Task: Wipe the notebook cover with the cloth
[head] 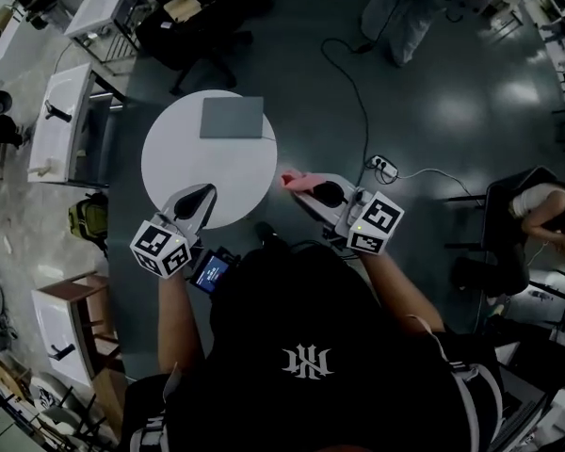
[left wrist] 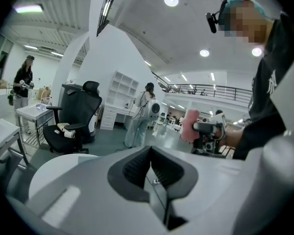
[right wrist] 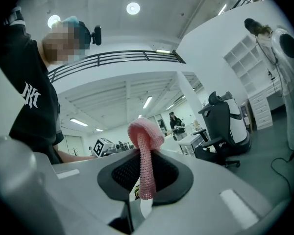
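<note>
One notebook (head: 232,118) on round table (head: 169,163); right gripper (head: 313,192) fingers pinching pink cloth (head: 295,181); left gripper (head: 203,196) fingers pressed together.

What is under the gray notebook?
The notebook lies flat on the round white table. The patch of tabletop right beneath it is covered, so anything there can't be seen.

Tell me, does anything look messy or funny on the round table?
Nothing stands out. The grey notebook lies flat on the round white table, with nothing spilled. The pink cloth is pinched in the right hand-held gripper, held beside the table and not yet on the cover.
</note>
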